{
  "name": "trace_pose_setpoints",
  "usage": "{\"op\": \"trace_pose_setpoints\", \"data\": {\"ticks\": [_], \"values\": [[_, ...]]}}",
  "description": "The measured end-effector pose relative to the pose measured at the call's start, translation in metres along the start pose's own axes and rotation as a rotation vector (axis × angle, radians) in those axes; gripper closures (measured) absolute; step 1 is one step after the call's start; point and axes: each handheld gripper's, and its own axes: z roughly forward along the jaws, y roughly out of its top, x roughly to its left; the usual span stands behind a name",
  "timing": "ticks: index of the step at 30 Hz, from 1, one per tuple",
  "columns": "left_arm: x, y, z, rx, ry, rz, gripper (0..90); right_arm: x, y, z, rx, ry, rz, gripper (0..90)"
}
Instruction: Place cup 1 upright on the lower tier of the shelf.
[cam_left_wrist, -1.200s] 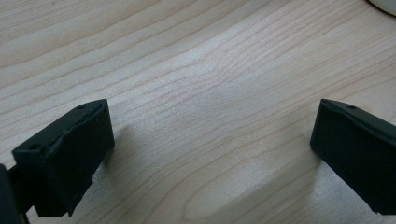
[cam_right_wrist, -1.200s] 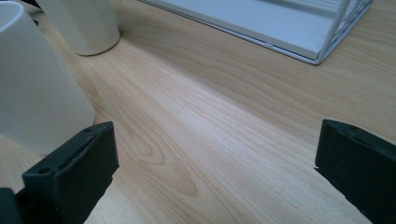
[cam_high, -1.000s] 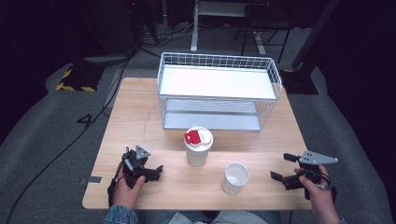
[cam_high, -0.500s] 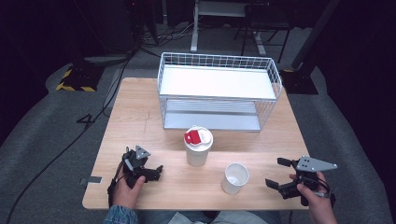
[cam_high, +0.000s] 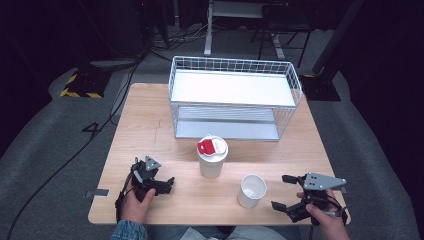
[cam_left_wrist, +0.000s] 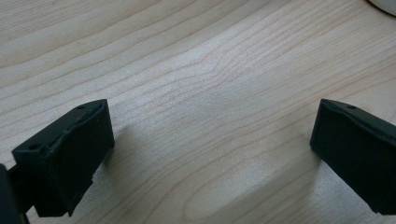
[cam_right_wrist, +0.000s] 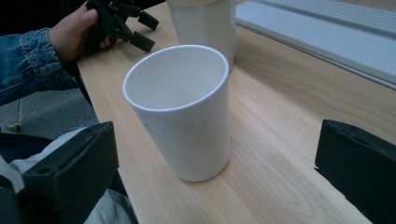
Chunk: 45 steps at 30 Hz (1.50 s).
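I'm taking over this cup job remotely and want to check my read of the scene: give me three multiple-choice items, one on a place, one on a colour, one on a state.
1. Where does the open white cup stand?
A. inside the wire basket
B. on the table between the lidded cup and the right gripper
C. at the table's far left corner

2. What colour is the tab on the lidded cup's lid?
A. red
B. green
C. blue

3. How does the right gripper stand?
A. shut on the open white cup
B. shut on nothing
C. open, with the cup ahead of its jaws and untouched

Answers:
1 B, the high view shows it on bare wood of the table, near the front edge.
2 A, the tab on the white lid is red.
3 C, the right gripper view shows both jaws wide apart, clear of the cup.
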Motion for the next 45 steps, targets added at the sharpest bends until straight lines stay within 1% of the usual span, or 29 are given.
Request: {"op": "trace_pose_setpoints", "data": {"ticks": [1, 3, 4, 5, 6, 9, 10, 15, 16, 18, 20, 22, 26, 30, 32, 33, 35, 36, 37, 40, 41, 42, 43, 44, 45], "values": [[0.000, 0.000, 0.000, 0.000, 0.000, 0.000, 0.1, 0.002, -0.001, 0.005, 0.001, 0.014, 0.005, 0.0], [0.000, 0.000, 0.000, 0.000, 0.000, 0.000, 0.1, 0.002, -0.001, 0.006, 0.005, 0.016, 0.003, 0.0], [0.000, 0.000, 0.000, 0.000, 0.000, 0.000, 0.1, 0.004, -0.002, 0.011, 0.011, 0.027, 0.003, 0.0], [0.000, 0.000, 0.000, 0.000, 0.000, 0.000, 0.1, 0.004, -0.002, 0.011, 0.011, 0.027, 0.003, 0.0], [0.000, 0.000, 0.000, 0.000, 0.001, 0.000, 0.1, 0.006, -0.002, 0.015, 0.017, 0.035, -0.002, 0.0], [0.000, 0.000, 0.000, 0.000, 0.000, 0.000, 0.1, 0.007, -0.002, 0.018, 0.018, 0.040, -0.006, 0.0], [0.000, 0.000, 0.000, 0.000, 0.001, 0.000, 0.1, 0.008, -0.002, 0.022, 0.019, 0.043, -0.011, 0.0], [0.000, 0.000, 0.000, 0.000, 0.001, 0.000, 0.1, 0.011, -0.004, 0.030, 0.026, 0.047, -0.015, 0.0], [0.000, 0.000, 0.000, 0.000, 0.001, 0.000, 0.1, 0.012, -0.004, 0.034, 0.035, 0.046, -0.021, 0.0], [0.000, 0.000, 0.000, 0.000, 0.001, 0.000, 0.1, 0.012, -0.005, 0.036, 0.040, 0.045, -0.024, 0.0], [0.000, 0.000, 0.000, 0.000, 0.000, 0.000, 0.1, 0.012, -0.006, 0.043, 0.045, 0.048, -0.014, 0.0], [0.000, 0.000, 0.000, 0.000, 0.000, 0.000, 0.1, 0.012, -0.006, 0.044, 0.047, 0.048, -0.014, 0.0], [0.000, 0.000, 0.000, 0.000, 0.000, 0.000, 0.1, 0.013, -0.007, 0.054, 0.055, 0.046, -0.018, 0.4], [0.000, 0.000, 0.000, 0.000, 0.000, 0.000, 0.1, 0.015, -0.006, 0.059, 0.049, 0.049, -0.014, 1.9], [0.000, 0.000, 0.000, 0.000, 0.000, 0.000, 0.1, 0.018, -0.006, 0.065, 0.062, 0.038, -0.025, 2.4], [0.000, 0.000, 0.000, 0.000, 0.000, 0.000, 0.1, 0.018, -0.006, 0.065, 0.062, 0.038, -0.025, 2.4], [0.000, 0.000, 0.000, 0.000, 0.000, 0.000, 0.1, 0.019, -0.007, 0.069, 0.070, 0.036, -0.013, 4.0], [0.000, 0.000, 0.000, 0.000, 0.000, 0.000, 0.1, 0.019, -0.008, 0.073, 0.082, 0.021, -0.020, 5.1], [0.000, 0.000, 0.000, 0.000, 0.000, 0.000, 0.1, 0.019, -0.008, 0.073, 0.082, 0.021, -0.020, 5.1], [0.000, 0.000, 0.000, 0.000, 0.000, 0.000, 0.1, 0.018, -0.010, 0.076, 0.085, 0.003, -0.025, 10.5], [0.000, 0.000, 0.000, 0.000, 0.000, 0.000, 0.1, 0.018, -0.010, 0.076, 0.085, 0.003, -0.025, 10.5], [0.000, 0.000, 0.000, 0.000, 0.001, 0.000, 0.1, 0.018, -0.011, 0.076, 0.079, -0.008, -0.027, 16.2], [0.000, 0.000, 0.000, 0.000, 0.000, 0.000, 0.1, 0.018, -0.011, 0.076, 0.079, -0.008, -0.027, 16.2], [0.000, 0.000, 0.000, 0.000, 0.000, 0.000, 0.1, 0.017, -0.012, 0.075, 0.077, -0.017, -0.048, 21.1], [0.000, 0.000, 0.000, 0.000, 0.000, 0.000, 0.1, 0.017, -0.012, 0.075, 0.077, -0.017, -0.048, 21.1]]}}
